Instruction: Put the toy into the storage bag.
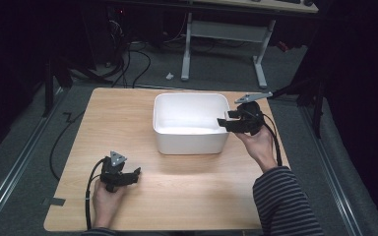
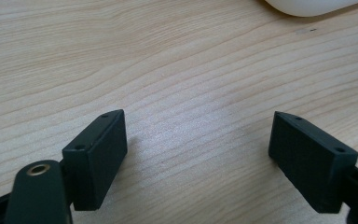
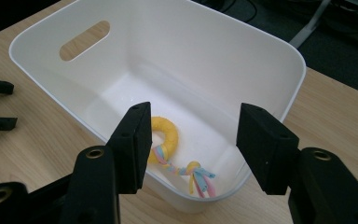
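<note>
Inside white bin (image 3: pixel 261 56), yellow rope toy (image 3: pixel 168 140) lies below right gripper (image 3: pixel 193 140), fingers wide, empty.

The white plastic bin (image 1: pixel 191 123) stands at the middle rear of the worktop (image 1: pixel 177 191) and is the one obstacle on it. The bare wood to its left and along the front is unobstructed. The left claw (image 1: pixel 137 173) rests on that front area, jaws apart. The right claw (image 1: pixel 225 121) hangs at the bin's right rim, jaws apart, above a yellow rope toy (image 3: pixel 177 154) lying inside.
</note>
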{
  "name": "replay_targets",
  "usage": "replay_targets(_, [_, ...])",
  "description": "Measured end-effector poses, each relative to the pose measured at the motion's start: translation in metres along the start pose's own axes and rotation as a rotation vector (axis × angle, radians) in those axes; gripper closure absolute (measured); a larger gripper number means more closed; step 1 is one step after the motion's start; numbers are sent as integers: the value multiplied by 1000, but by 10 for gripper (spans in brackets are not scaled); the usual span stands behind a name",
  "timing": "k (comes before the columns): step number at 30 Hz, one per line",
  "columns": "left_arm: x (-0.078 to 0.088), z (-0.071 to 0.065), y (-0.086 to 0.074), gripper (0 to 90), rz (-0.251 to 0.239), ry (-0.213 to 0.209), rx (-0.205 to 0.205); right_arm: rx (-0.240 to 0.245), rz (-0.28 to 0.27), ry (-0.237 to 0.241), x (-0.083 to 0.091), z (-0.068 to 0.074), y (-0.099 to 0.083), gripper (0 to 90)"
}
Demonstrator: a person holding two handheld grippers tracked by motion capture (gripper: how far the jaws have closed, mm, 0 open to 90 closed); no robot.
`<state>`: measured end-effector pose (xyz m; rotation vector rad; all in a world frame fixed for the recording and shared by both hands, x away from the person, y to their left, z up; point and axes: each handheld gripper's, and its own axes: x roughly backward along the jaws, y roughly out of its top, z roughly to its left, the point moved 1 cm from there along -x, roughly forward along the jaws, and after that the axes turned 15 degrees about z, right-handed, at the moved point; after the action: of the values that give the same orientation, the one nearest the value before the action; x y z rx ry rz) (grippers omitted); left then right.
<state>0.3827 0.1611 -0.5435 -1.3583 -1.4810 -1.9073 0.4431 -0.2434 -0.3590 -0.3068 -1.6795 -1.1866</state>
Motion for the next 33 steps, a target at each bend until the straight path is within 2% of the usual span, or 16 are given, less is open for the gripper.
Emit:
replay_targets(4, [0, 0, 0, 197, 0, 0, 0, 1, 3, -13, 5, -2, -6, 455])
replay_targets(12, [0, 0, 0, 197, 0, 0, 0, -12, -26, -13, 17, -6, -18, 452])
replay_targets(27, [0, 0, 0, 198, 0, 0, 0, -39, -48, -21, 31, -14, -34, 452])
replay_targets(29, [0, 0, 0, 198, 0, 0, 0, -40, -53, -35, 35, -15, -37, 453])
replay_targets(31, [0, 0, 0, 198, 0, 0, 0, -39, -56, -74, 38, -14, -44, 459])
replay_targets(33, [0, 0, 0, 198, 0, 0, 0, -42, -59, -70, 38, -14, -45, 459])
